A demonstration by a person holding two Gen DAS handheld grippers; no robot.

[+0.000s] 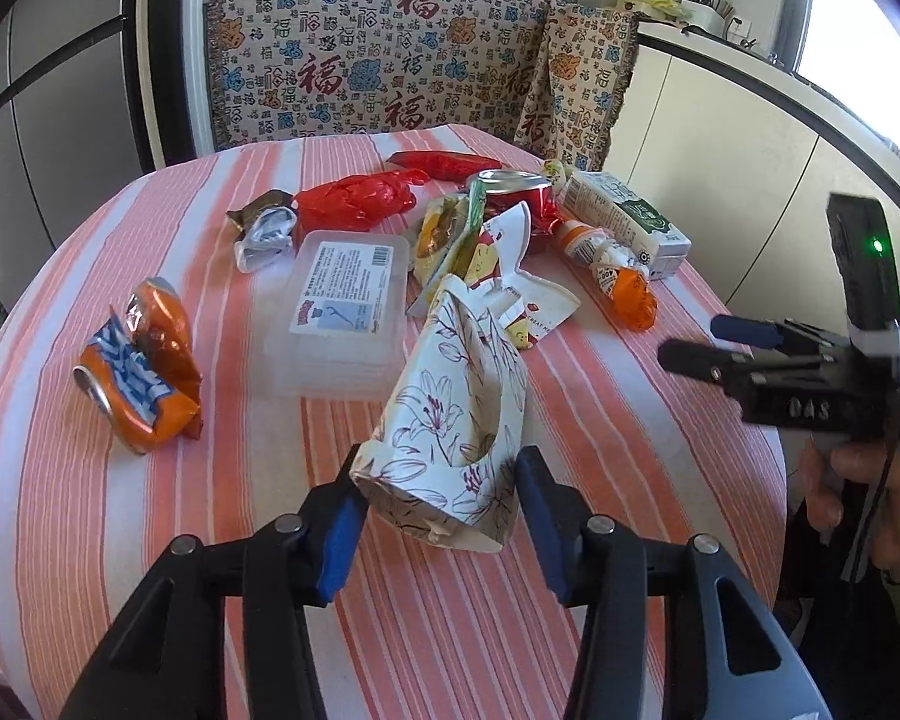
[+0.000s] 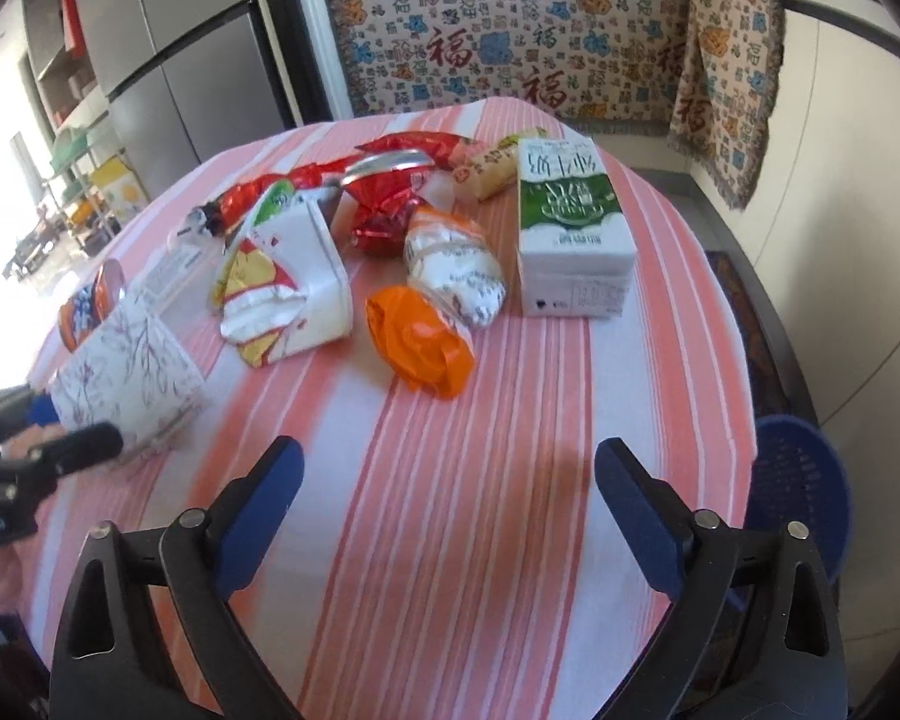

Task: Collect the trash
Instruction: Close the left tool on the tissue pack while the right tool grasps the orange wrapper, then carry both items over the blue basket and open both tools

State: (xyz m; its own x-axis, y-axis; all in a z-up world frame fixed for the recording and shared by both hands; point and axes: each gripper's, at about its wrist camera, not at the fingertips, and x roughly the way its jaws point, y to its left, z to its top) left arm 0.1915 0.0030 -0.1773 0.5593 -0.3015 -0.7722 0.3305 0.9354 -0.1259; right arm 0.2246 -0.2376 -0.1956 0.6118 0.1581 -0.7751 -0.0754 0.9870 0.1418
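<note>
A crumpled paper cup [image 1: 450,408] with a purple flower print lies tilted between the blue pads of my left gripper [image 1: 438,480], which press on both sides of its base. Beside the other trash on the table's left, the same cup [image 2: 126,372] appears in the right wrist view with the left gripper [image 2: 60,426] on it. My right gripper [image 2: 450,468] hangs open over bare striped cloth with nothing between its fingers. It appears again at the right edge of the left wrist view as the right gripper [image 1: 693,339], held by a hand.
On the round striped table [image 2: 480,540] lie a crushed orange can [image 1: 144,372], a clear plastic box [image 1: 342,306], a red bag [image 1: 354,198], a milk carton [image 2: 570,234], an orange wrapper [image 2: 420,348] and a torn paper box [image 2: 288,294]. A blue basket [image 2: 798,492] stands beside the table's right.
</note>
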